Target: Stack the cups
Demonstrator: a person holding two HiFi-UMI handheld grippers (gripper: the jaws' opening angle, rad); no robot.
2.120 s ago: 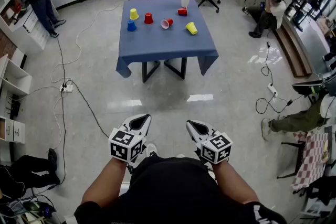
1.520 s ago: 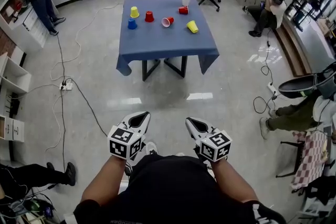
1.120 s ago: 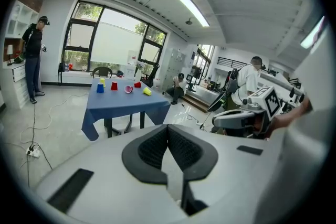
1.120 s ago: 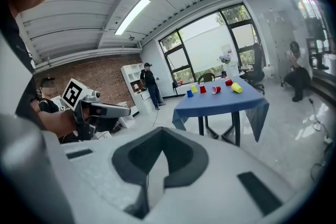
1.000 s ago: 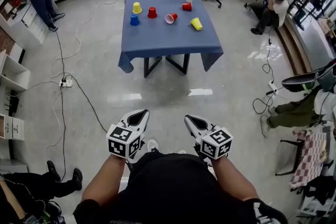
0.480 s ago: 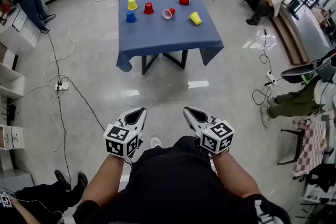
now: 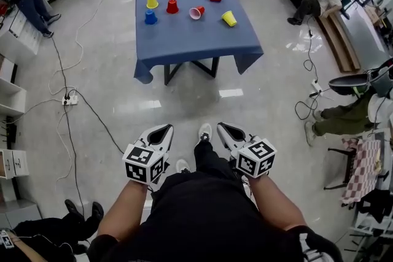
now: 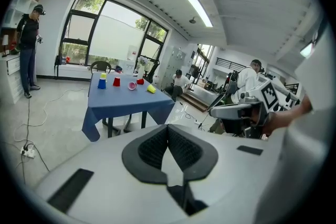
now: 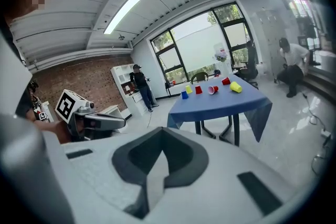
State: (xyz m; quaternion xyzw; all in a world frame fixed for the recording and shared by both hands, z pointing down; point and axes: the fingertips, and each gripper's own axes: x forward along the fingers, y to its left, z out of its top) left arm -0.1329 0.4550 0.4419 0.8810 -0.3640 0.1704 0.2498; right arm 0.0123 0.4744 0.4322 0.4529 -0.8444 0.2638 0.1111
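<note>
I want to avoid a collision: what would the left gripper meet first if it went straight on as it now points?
Probably the glossy grey floor, short of the blue-clothed table; the left gripper tilts down. Depth is unclear.

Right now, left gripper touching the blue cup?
Apart. Head view shows the left gripper over floor, well short of the blue cup on the table.

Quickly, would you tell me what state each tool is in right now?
Left tool: closed, holding nothing.
Right tool: closed, holding nothing.
</note>
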